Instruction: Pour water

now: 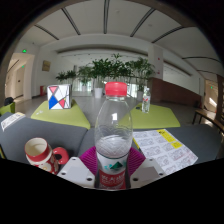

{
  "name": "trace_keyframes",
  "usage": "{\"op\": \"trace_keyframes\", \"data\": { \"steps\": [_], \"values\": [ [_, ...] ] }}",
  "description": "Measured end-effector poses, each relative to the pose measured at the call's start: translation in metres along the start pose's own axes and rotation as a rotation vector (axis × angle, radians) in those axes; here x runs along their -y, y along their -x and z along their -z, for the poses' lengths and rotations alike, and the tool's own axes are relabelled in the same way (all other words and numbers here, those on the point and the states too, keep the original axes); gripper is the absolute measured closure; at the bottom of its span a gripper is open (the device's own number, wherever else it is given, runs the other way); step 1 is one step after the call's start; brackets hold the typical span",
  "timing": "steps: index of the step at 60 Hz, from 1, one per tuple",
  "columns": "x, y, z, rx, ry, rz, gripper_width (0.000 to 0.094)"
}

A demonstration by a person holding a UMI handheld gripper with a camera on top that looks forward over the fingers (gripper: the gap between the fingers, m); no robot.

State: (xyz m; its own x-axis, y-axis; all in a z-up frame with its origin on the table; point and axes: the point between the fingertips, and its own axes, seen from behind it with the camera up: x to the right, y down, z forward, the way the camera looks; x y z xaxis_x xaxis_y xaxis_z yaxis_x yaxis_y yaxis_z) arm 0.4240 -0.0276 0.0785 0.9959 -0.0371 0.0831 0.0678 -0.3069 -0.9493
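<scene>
while fingers point(113, 168) seemingly grip bottle point(113, 135), red-rimmed cup point(38, 151) beside, plants point(108, 70) beyond

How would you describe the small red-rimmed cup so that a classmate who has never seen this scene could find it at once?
Start at the grey table, where a clear water bottle with a red cap stands between the gripper fingers. Beside the bottle, opposite the yellow printed sheet, sits the small cup. Its red rim and squat shape set it apart from the tall clear bottle.

Potted plants point(108, 69) at back, red/blue sign point(58, 97) left, printed sheet point(165, 148) on grey table point(190, 140) right.
</scene>
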Motion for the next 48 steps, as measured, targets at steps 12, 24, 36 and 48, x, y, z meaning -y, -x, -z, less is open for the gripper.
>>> {"op": "trace_keyframes", "data": {
  "steps": [12,24,36,48],
  "values": [
    [0.001,-0.004,0.007,-0.026,-0.026,-0.029,0.0391],
    [-0.006,-0.008,0.044,-0.07,0.076,-0.067,0.0077],
    [0.002,0.018,0.159,-0.076,0.116,-0.05,0.0079],
    [0.004,0.055,0.305,-0.071,0.144,-0.045,0.0079]
  ]
}}
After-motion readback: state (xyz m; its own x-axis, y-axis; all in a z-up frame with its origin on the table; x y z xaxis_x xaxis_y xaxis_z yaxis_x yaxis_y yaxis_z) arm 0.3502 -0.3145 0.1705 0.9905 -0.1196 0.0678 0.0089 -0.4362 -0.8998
